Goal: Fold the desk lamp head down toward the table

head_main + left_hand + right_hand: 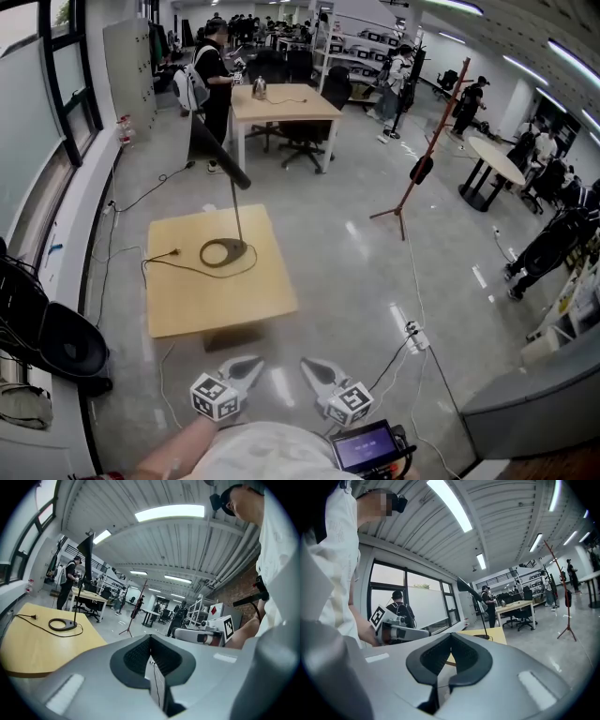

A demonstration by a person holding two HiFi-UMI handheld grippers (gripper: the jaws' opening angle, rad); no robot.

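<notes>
A black desk lamp stands on a small wooden table (187, 305). Its ring base (223, 252) sits near the table's far right, a thin stem (236, 208) rises from it, and the long head (220, 150) slants up to the left. My left gripper (246, 364) and right gripper (314, 367) hover side by side over the floor, short of the table's near edge, both shut and empty. In the left gripper view the lamp (75, 606) is far off at the left. The right gripper view shows the lamp's stem (483, 620) beyond the shut jaws.
The lamp's cord and plug (169, 255) lie across the table. A red-brown coat stand (427, 155) stands on the floor at the right. Behind is a bigger desk (281, 101) with a person beside it. Black chairs (70, 345) sit at the left, a power strip (413, 334) at the right.
</notes>
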